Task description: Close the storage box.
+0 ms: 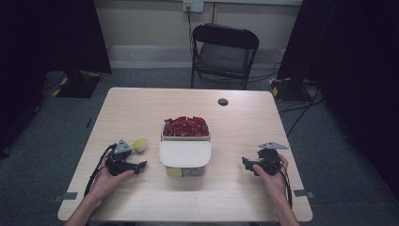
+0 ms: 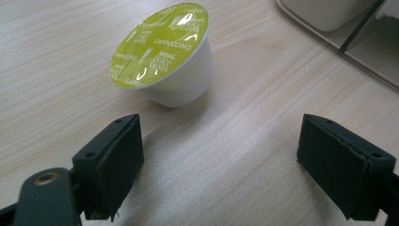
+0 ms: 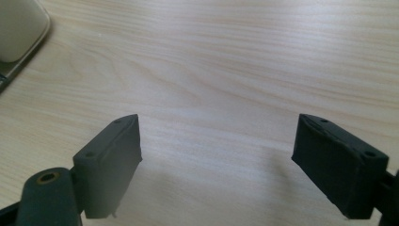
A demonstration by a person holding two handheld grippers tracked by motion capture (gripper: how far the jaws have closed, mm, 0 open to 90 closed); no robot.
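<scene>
On counter [image 1: 141,117], cappuccino capsule [image 2: 162,54] lies tilted just ahead of left tongs [image 2: 221,160], jaws spread, empty. Right tongs [image 3: 216,162] likewise released (over bare wood). Pre-grasp step; next: advance, straddle capsule, clench gently.

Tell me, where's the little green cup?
The capsule lies tipped on the table, left of the box, just ahead of the left gripper.
</scene>
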